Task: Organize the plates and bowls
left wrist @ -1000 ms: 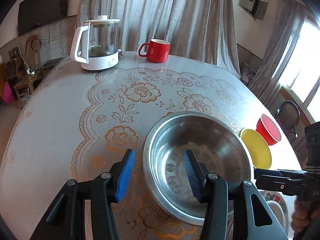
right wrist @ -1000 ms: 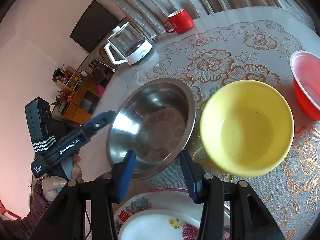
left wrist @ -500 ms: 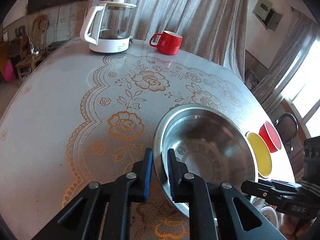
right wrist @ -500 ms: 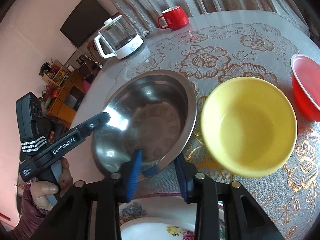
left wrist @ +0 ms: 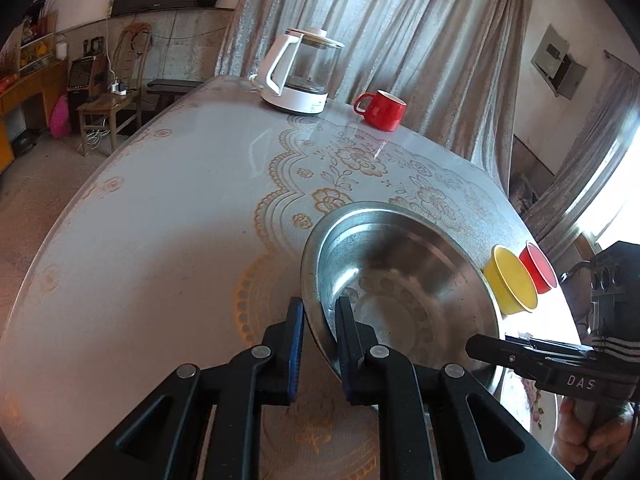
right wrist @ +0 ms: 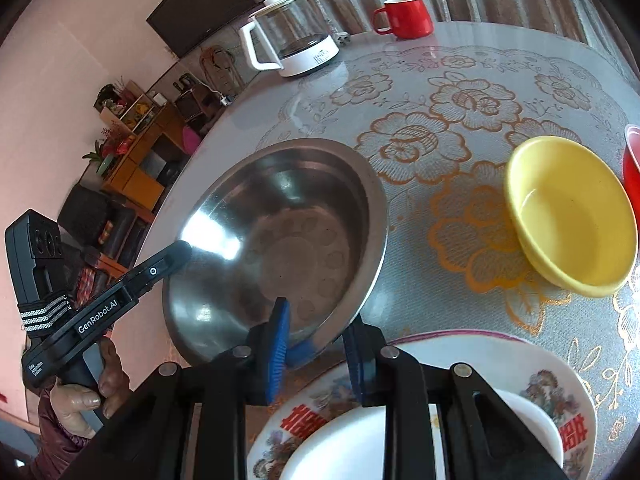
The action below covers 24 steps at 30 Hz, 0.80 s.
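Note:
A wide steel bowl (left wrist: 400, 280) (right wrist: 288, 240) is held over the flowered tablecloth and looks tilted. My left gripper (left wrist: 320, 308) has the bowl's left rim between its blue pads, which press on it while the jaws are opening slightly. My right gripper (right wrist: 316, 316) is shut on the near rim, one pad inside the bowl and one outside. Each gripper shows in the other's view: the left gripper (right wrist: 176, 250) at the far rim, the right gripper (left wrist: 480, 350) at the lower right. To the right stand a yellow bowl (right wrist: 572, 212) (left wrist: 508, 280) and a red bowl (right wrist: 632, 168) (left wrist: 538, 268).
A patterned plate (right wrist: 552, 384) carrying a white dish (right wrist: 400, 440) lies under my right gripper near the table edge. A glass kettle (left wrist: 300, 76) (right wrist: 288, 40) and a red mug (left wrist: 382, 110) (right wrist: 404, 18) stand at the far side. The table's edge curves round on the left.
Both grippers have closed from open onto the steel bowl's rim. The bowl has since shifted left, away from the yellow bowl, and tilted.

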Motion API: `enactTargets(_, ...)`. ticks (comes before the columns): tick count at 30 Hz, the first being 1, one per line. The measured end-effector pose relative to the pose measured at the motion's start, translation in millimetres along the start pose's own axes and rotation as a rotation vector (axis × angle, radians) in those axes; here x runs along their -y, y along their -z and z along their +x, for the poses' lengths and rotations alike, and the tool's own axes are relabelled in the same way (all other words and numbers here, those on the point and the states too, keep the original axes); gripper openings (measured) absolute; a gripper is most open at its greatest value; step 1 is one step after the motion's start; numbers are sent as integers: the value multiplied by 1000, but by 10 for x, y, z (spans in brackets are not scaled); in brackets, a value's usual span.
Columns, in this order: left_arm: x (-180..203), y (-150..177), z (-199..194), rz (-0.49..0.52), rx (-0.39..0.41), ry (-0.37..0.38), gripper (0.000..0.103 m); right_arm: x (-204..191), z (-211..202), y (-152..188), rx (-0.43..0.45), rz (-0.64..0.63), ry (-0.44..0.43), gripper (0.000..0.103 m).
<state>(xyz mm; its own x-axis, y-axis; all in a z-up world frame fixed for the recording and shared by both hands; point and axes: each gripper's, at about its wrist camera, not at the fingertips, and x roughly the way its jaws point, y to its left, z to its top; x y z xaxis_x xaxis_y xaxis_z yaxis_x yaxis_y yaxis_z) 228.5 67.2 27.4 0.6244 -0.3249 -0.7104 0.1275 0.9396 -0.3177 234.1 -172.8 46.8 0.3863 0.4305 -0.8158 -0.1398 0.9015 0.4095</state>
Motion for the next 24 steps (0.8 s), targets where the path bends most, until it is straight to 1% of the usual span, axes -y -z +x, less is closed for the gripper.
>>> enactTargets(3, -76, 187, -189, -21, 3, -32, 18, -160, 37, 105, -27, -36, 2, 26)
enactTargets(7, -162, 448, -394, -60, -8, -53, 19, -350, 51, 235, -58, -81, 0, 26)
enactTargets(10, -192, 610, -554, -62, 10, -65, 20, -485, 55, 353, -75, -120, 3, 28)
enactTargets(12, -218, 693, -632, -66, 17, -67, 20, -564, 52, 440, -76, -141, 18, 28)
enactTargets(15, -246, 809, -734, -72, 24, -74, 20, -640, 33, 549, -72, -153, 17, 28)
enactTargets(16, -250, 841, -763, -73, 24, -79, 20, -666, 23, 582, -71, -159, 15, 30)
enactTargets(24, -258, 1055, -980, -46, 54, -119, 21, -824, 57, 788, -78, -199, 38, 34)
